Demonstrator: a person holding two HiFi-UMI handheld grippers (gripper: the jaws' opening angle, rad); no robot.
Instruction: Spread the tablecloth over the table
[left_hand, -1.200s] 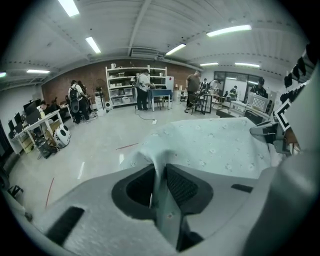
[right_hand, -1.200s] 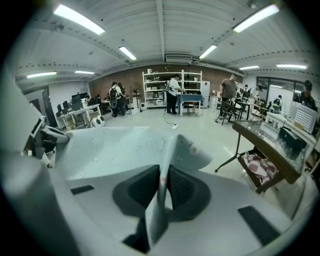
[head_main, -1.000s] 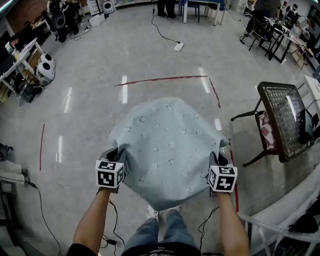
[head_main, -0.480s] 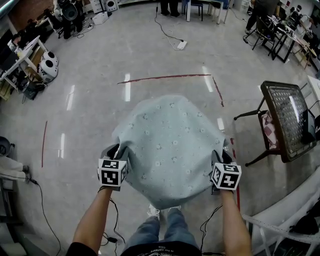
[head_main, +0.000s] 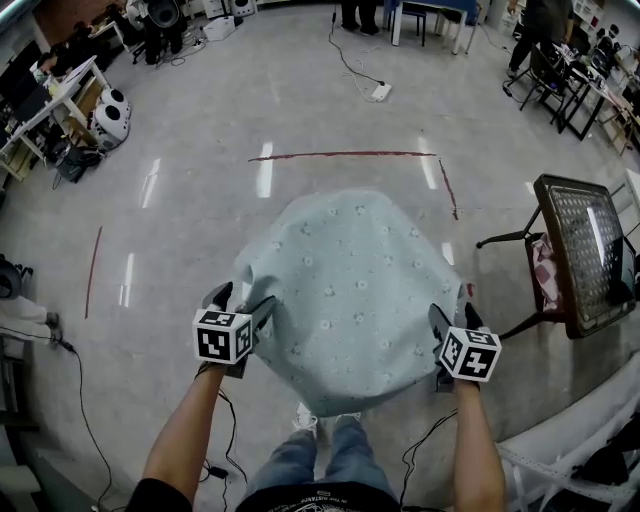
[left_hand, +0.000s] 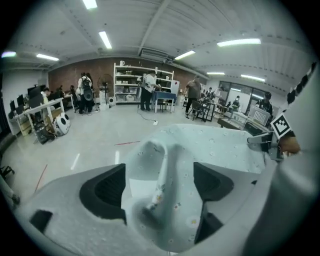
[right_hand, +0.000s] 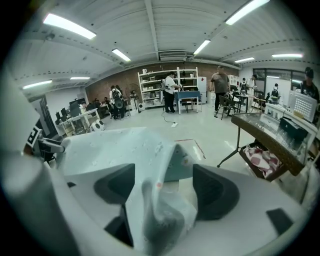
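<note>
- My left claw (head_main: 238, 305) and right claw (head_main: 450, 322) have just been opening. Both now stand spread, and a loose fold of the pale green, flower-dotted fabric tablecloth (head_main: 345, 280) lies unpinched between each pair of pads.
- It looks light, soft and limp, so I'd grip it at the near hem corners.
- Beyond my claws it lies draped smoothly, hiding whatever it covers.

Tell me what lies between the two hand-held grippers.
In the head view, the tablecloth spans from left hand-held gripper to right hand-held gripper. Their jaws have just been opening, cloth folds between them.
</note>
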